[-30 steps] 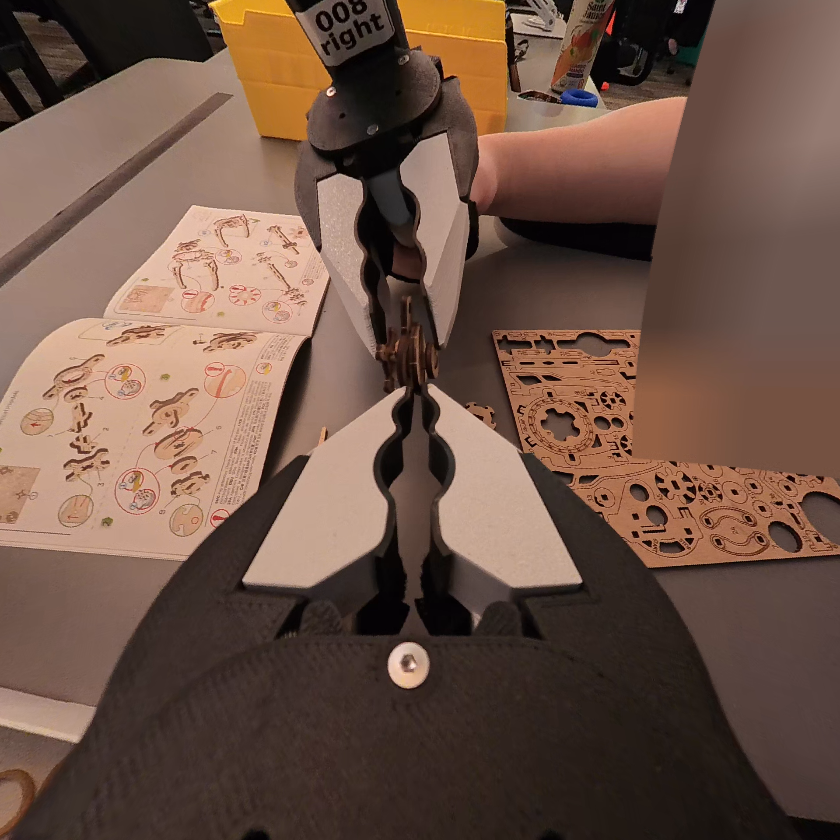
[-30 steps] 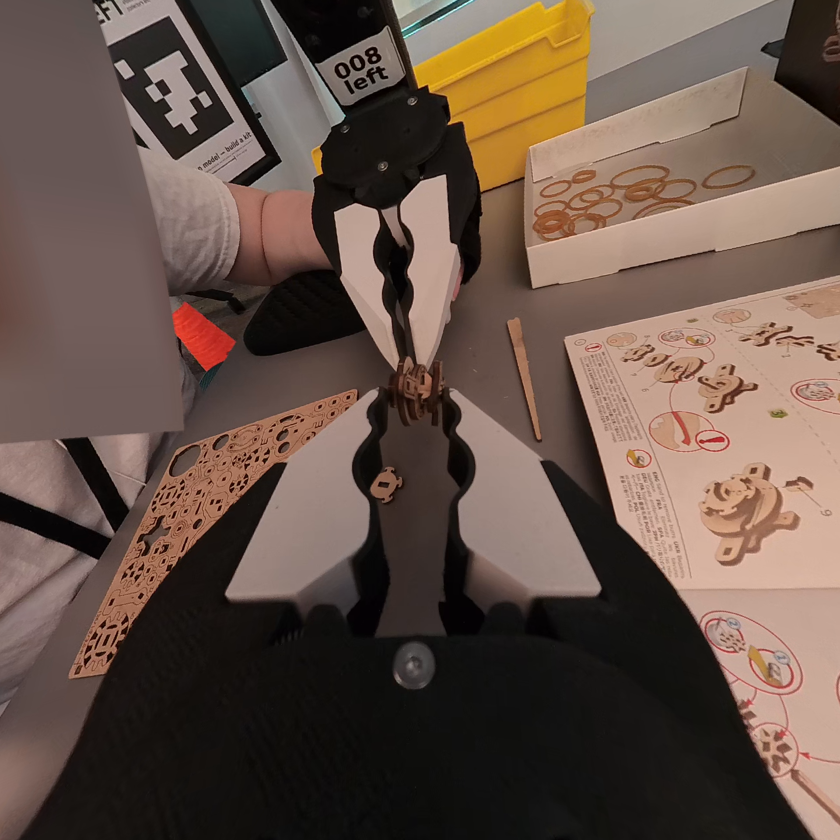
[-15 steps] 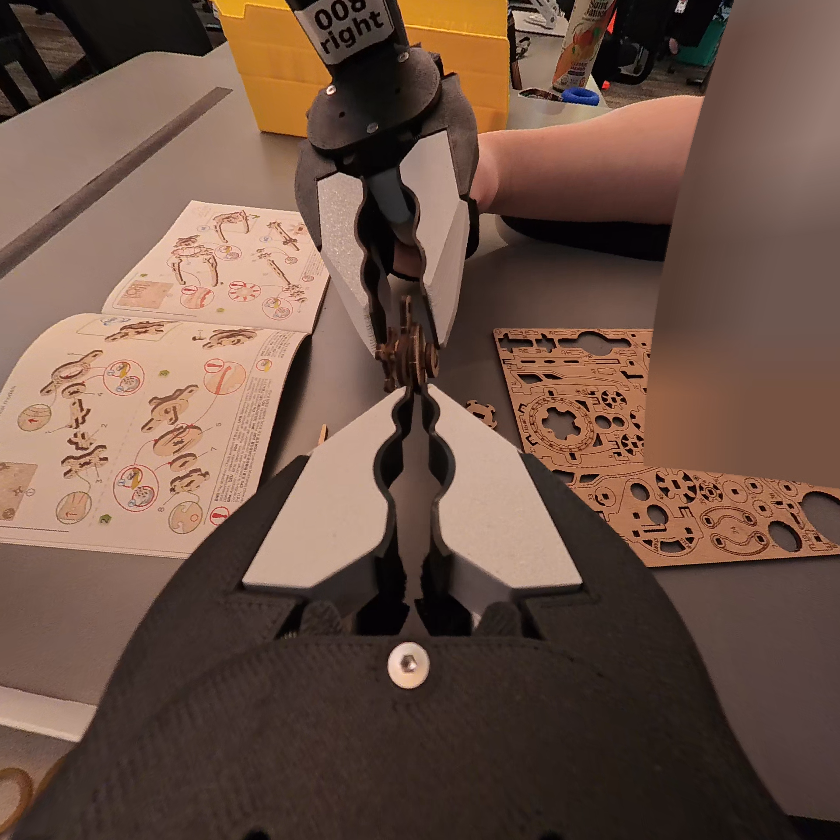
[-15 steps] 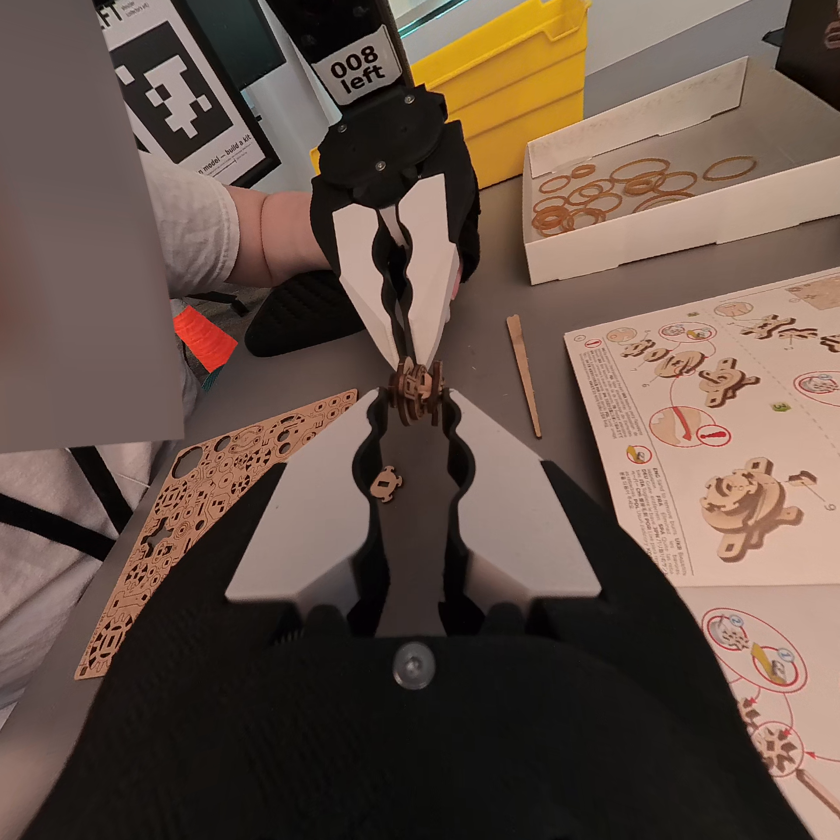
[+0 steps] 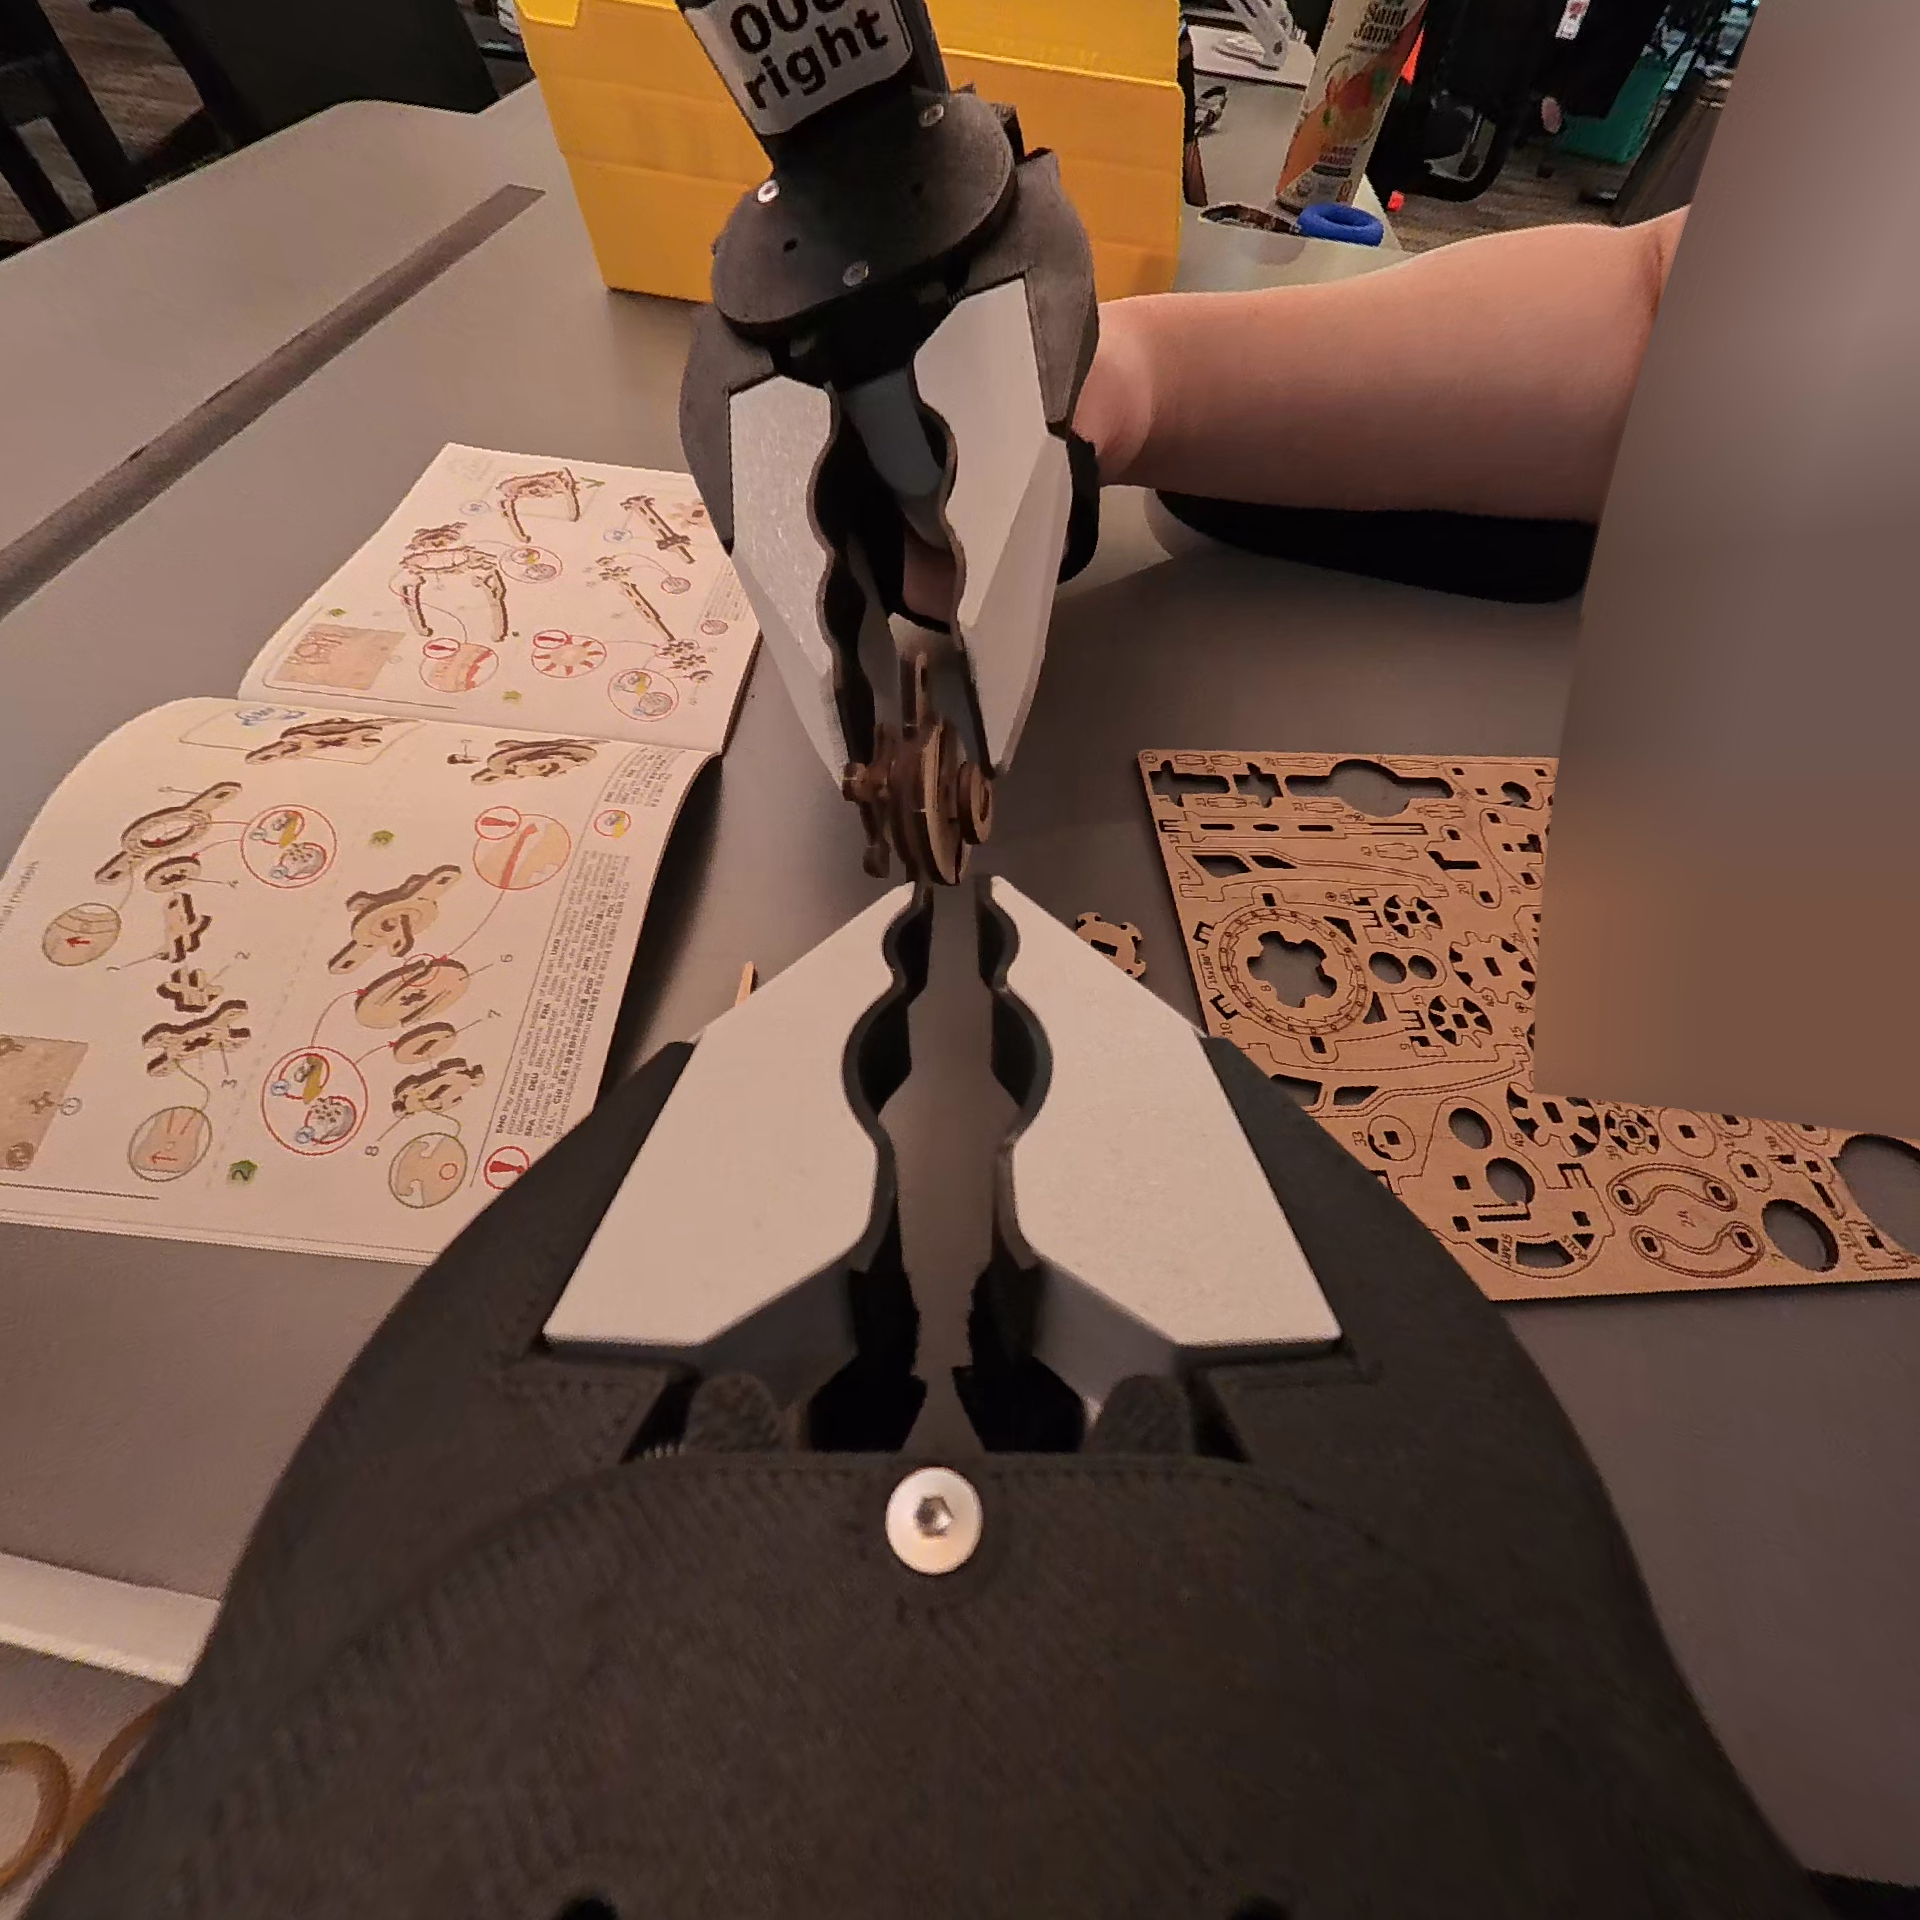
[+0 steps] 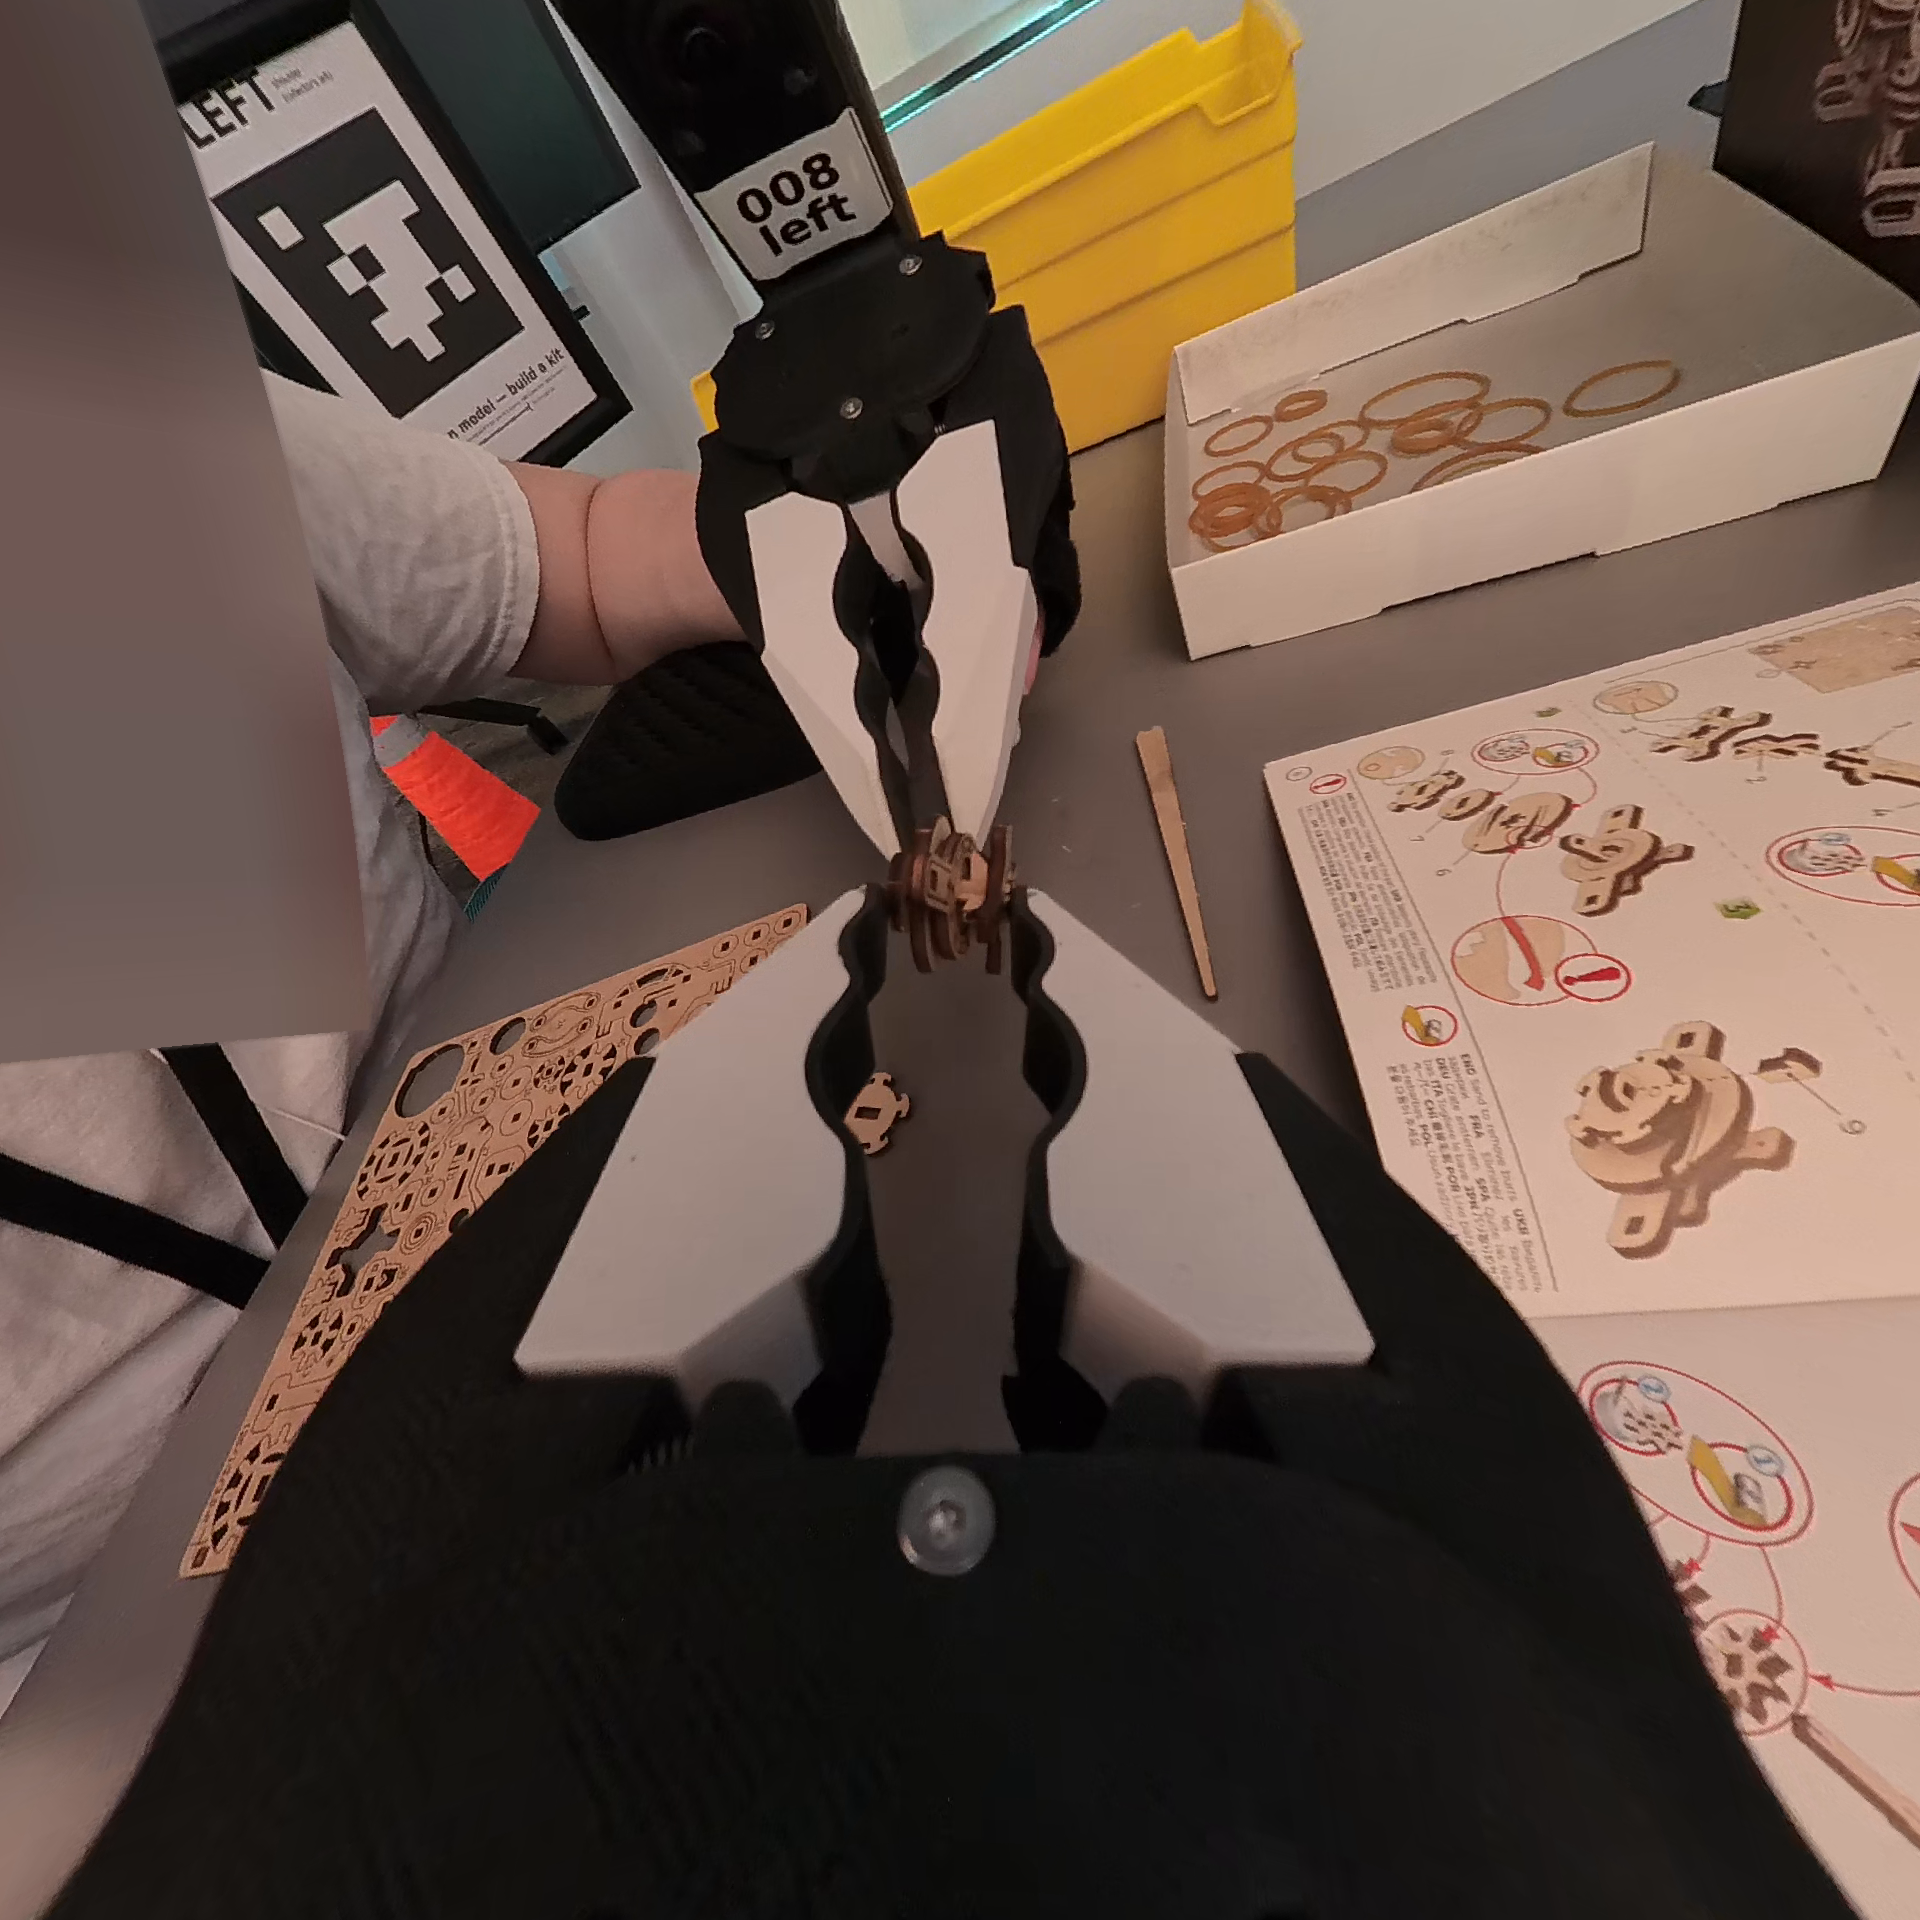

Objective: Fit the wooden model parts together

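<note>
The model (image 6: 948, 899) at frame centre is thin laser-cut plywood, pale on its faces and dark brown on the cut edges. The sheets (image 5: 1455, 997) at right of the left wrist view are the same matt wood, with scorched outlines. The left gripper (image 5: 948, 891) has a rough, layered black plastic body, matt grey-white fingers (image 5: 769, 1132) with a fine grain, and a shiny metal screw (image 5: 932, 1519). The right gripper (image 6: 940, 914) looks alike. The booklet (image 5: 343, 935) at left is smooth printed paper. The bin (image 6: 1132, 208) at upper centre of the right wrist view is glossy yellow plastic. The box (image 6: 1455, 561) is white card holding tan rubber bands (image 6: 1340, 457). The table (image 5: 260, 332) is smooth matt grey.
</note>
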`<state>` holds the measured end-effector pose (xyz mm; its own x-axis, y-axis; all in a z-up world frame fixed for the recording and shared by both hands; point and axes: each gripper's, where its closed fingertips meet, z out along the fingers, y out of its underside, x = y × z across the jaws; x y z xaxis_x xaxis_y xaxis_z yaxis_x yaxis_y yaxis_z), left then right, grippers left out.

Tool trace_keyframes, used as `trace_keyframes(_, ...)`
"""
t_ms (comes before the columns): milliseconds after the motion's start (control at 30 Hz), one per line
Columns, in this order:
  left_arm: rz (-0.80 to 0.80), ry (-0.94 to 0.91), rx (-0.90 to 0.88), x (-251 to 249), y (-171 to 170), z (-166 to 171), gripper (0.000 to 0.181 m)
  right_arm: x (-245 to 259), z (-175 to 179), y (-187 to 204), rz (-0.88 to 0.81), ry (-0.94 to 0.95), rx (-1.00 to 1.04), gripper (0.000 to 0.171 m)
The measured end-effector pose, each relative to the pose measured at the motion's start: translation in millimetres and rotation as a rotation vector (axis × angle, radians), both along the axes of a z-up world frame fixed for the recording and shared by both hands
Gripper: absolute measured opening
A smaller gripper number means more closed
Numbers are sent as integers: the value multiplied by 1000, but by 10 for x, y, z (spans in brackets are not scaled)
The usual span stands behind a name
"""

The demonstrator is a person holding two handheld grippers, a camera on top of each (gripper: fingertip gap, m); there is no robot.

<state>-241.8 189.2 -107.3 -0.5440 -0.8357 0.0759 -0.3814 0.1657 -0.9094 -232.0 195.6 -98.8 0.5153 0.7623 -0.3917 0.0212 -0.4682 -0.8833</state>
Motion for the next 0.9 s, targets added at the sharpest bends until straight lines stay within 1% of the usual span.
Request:
trace_keyframes(633,18,22,-1,18,29,-43,12,16,0,15,-13,-1,7,22)
trace_keyframes(700,23,25,-4,23,37,-47,15,12,13,13,-10,2,16,22)
trace_keyframes(833,35,36,-17,42,47,-65,30,-4,45,0,-3,-19,65,22)
trace_keyframes(900,30,51,-26,42,31,-86,34,-13,63,-1,-3,-26,88,22)
